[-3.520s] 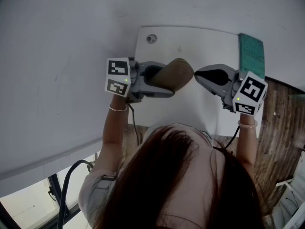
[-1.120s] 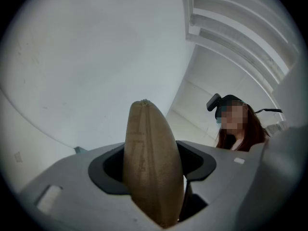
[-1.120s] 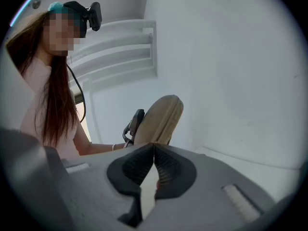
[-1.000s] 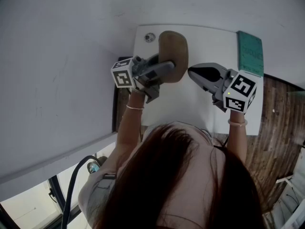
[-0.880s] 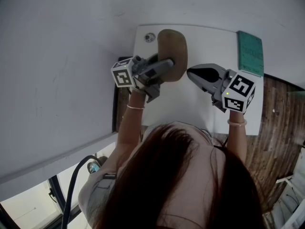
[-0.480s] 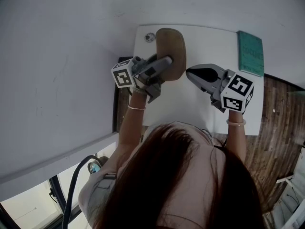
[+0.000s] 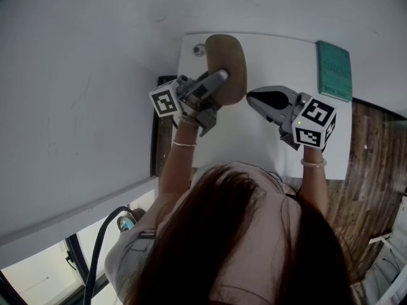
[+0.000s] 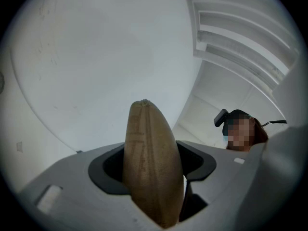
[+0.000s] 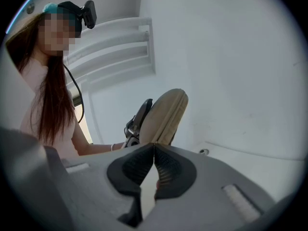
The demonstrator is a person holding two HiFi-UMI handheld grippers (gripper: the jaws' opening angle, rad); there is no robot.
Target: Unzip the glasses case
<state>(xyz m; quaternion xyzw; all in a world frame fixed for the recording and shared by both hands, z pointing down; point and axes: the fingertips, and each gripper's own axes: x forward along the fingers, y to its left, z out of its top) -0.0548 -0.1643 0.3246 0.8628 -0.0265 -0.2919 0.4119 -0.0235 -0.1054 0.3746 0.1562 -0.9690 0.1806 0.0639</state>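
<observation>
Two grippers work over the white table point(image 7: 267, 146): my left gripper point(image 7: 217, 79) clamps the tan glasses case point(image 7: 227, 61) above its far end; my right gripper point(image 7: 250, 96) hovers pinched together, empty. The case is not yet unzipped; I judge the next move is finding and pinching the unseen zipper pull.

White table point(image 7: 251, 135), green pad point(image 7: 334, 70) at its right edge, small round fitting point(image 7: 198, 49) near its left corner

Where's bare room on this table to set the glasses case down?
Bare table lies between the glasses case and the green pad, and along the near edge. The far left corner, by the round fitting, is crowded.
</observation>
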